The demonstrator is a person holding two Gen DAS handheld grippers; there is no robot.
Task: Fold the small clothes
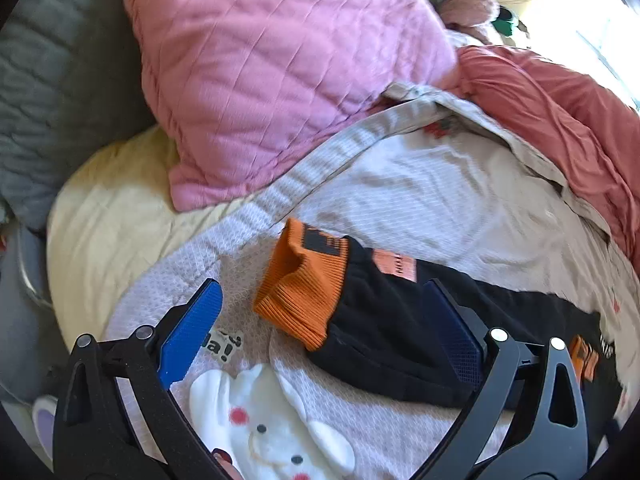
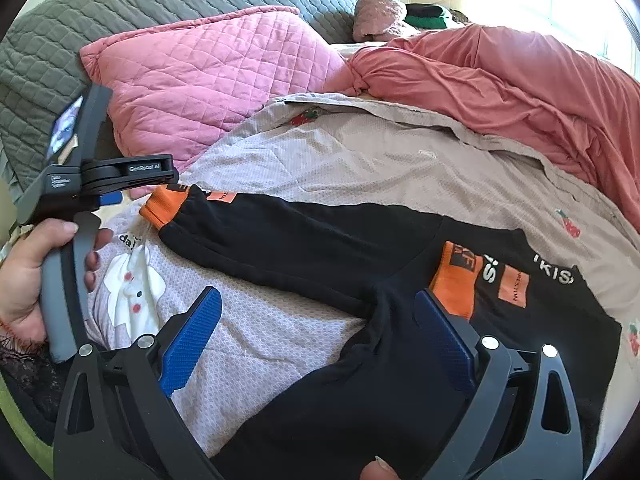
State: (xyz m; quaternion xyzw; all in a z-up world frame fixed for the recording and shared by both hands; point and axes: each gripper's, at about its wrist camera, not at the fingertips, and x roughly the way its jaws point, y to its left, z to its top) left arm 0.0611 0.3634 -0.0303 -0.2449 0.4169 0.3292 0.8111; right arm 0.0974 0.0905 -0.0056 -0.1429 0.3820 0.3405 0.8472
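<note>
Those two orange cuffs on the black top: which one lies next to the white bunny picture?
The far cuff, at the end of the outstretched sleeve, beside the bunny print. The other cuff lies folded onto the chest lettering.

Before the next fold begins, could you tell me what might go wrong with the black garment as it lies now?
Three risks, as I judge them:

1. The left gripper is open over the sleeve and its orange cuff; closing low could pinch the bed cover too.

2. The black garment already bunches near the right gripper, so a fold may trap creases.

3. The second orange cuff lies folded over the body and might slip out of line.
</note>
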